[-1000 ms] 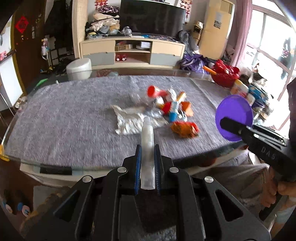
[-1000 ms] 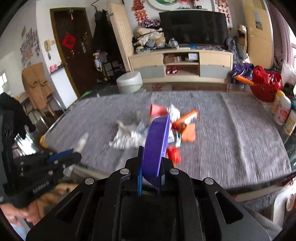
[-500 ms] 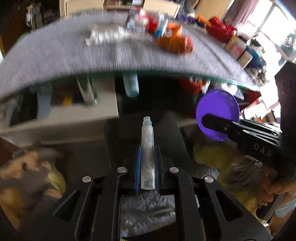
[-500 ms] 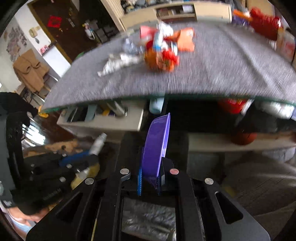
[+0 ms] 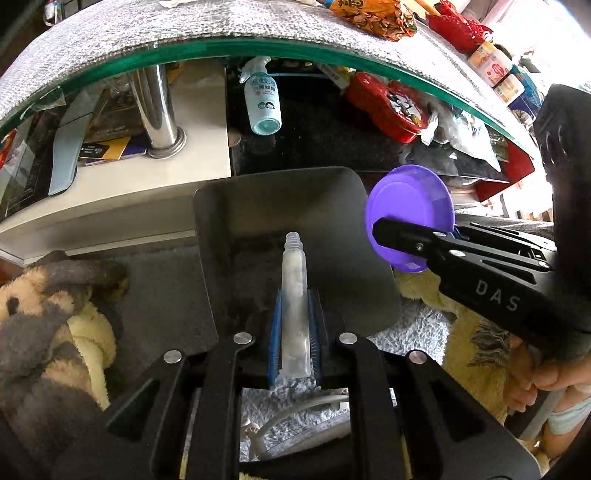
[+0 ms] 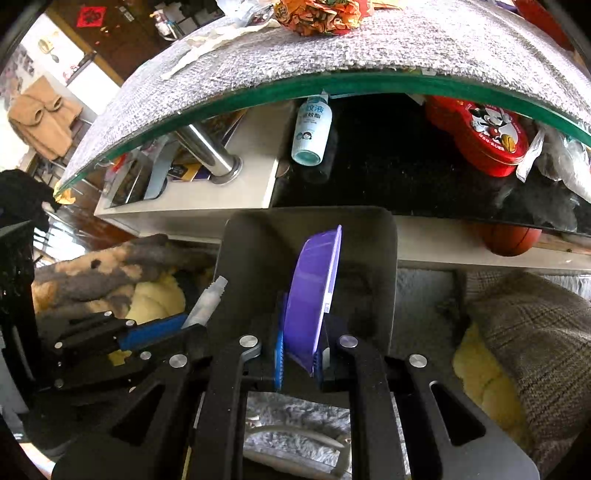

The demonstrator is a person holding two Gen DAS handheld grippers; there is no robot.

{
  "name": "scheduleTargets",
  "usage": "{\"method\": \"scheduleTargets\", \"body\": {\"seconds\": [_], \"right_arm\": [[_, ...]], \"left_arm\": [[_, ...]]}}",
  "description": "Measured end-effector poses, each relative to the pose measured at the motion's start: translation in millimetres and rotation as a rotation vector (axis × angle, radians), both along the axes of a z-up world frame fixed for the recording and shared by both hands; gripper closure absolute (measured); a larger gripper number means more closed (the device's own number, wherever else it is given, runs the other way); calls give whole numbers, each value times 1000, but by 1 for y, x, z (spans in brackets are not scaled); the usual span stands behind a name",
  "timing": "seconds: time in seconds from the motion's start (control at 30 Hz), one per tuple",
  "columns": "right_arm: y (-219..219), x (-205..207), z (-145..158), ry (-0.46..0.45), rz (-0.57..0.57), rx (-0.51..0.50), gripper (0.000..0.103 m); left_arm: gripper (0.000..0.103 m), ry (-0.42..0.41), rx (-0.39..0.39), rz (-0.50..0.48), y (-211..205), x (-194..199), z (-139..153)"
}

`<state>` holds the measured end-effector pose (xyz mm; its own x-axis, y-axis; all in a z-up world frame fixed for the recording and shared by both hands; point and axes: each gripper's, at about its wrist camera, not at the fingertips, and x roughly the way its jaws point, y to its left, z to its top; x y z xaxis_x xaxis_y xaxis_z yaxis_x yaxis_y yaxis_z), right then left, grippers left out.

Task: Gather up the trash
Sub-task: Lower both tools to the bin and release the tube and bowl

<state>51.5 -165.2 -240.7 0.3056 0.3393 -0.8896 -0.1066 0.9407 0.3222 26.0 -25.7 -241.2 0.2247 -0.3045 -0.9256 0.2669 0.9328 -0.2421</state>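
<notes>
**Both grippers over the bin, each holding trash**

Left gripper (image 5: 294, 332) clamps a clear capless tube (image 5: 294, 295) between its blue pads, threaded neck pointing forward. Right gripper (image 6: 300, 354) pinches a purple plastic lid (image 6: 314, 295) on edge by its rim. Both point steeply down over a dark grey bin (image 5: 258, 206) (open mouth, interior dim) on the floor in front of the glass-edged table (image 5: 258, 46). More trash, an orange wrapper (image 6: 317, 14), lies on the table's grey cloth. 1 spray bottle (image 5: 262, 103) stands on the shelf beneath. A plush toy (image 5: 48, 314) sits left of the bin.
</notes>
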Motion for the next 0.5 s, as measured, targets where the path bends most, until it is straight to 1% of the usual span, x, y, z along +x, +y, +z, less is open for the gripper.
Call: {"method": "scheduleTargets", "body": {"seconds": [0.13, 0.2, 0.23, 0.27, 0.3, 0.33, 0.37, 0.4, 0.43, 0.47, 0.5], "right_arm": [[1, 2, 5, -10, -4, -8, 88], [-1, 4, 8, -16, -12, -8, 88], [-2, 4, 10, -19, -16, -8, 88], [-4, 4, 12, -25, -22, -8, 84], [-5, 5, 14, -29, -28, -9, 72], [-8, 5, 18, -41, -36, -11, 63], [-10, 6, 22, -53, -47, -11, 44], [-14, 6, 27, -68, -59, -7, 32], [-18, 6, 33, -82, -73, -3, 28], [-22, 7, 37, -95, -88, -4, 21], [-27, 7, 44, -113, -109, -9, 16]], "left_arm": [[89, -6, 3, 6, 2, 1, 3], [81, -9, 2, 14, 4, 2, 5], [74, -12, 4, 18, 5, 3, 5], [67, -15, 8, 22, 6, 3, 7], [63, -20, 10, 26, 8, 4, 8], [53, -24, 9, 31, 9, 4, 10], [40, -28, 9, 36, 11, 5, 12], [33, -34, 12, 47, 13, 6, 15], [25, -47, 11, 56, 16, 7, 19], [20, -57, 10, 60, 17, 7, 23], [18, -71, 7, 65, 20, 8, 28]]}}
